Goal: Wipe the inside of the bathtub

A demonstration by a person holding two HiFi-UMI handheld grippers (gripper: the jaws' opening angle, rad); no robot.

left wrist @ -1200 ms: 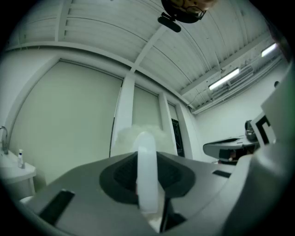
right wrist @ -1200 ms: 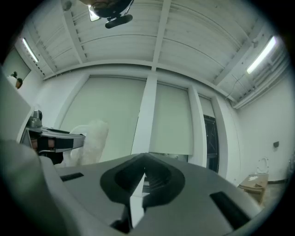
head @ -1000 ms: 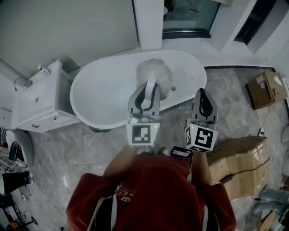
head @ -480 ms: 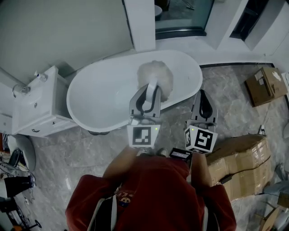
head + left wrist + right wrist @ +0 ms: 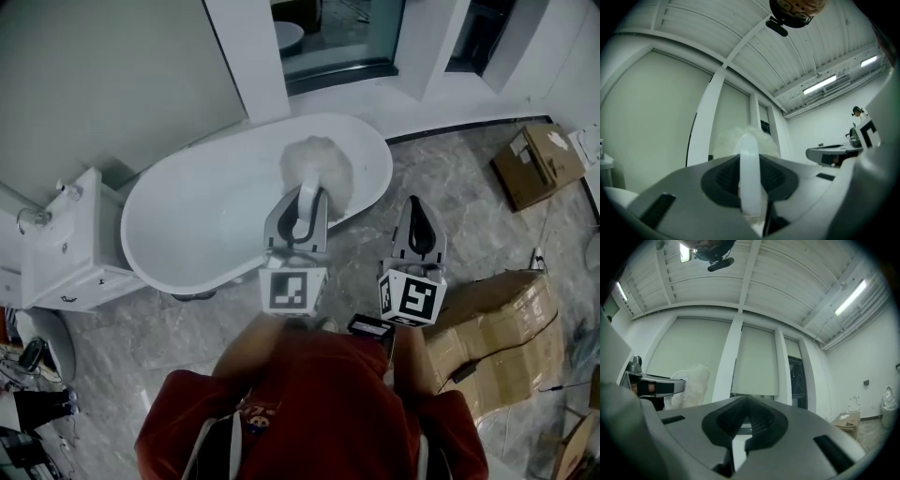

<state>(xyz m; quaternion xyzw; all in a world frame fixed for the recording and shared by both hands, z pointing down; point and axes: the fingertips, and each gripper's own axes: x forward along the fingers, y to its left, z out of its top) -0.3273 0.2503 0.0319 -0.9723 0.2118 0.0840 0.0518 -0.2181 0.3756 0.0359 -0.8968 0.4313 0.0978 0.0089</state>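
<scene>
My left gripper (image 5: 303,199) is clamped tight on the white handle (image 5: 750,178) of a fluffy duster (image 5: 319,169), whose head shows over one end of the bathtub (image 5: 169,272) (whether they touch, I cannot tell). My right gripper (image 5: 414,208) is closed on nothing, above the marble floor (image 5: 469,206) beside the tub.

White bathtub (image 5: 187,217), fluffy white duster (image 5: 317,167) (pale handle (image 5: 306,204)), grey marbled floor (image 5: 450,178), brown boxes (image 5: 487,347), red top (image 5: 319,403).
</scene>
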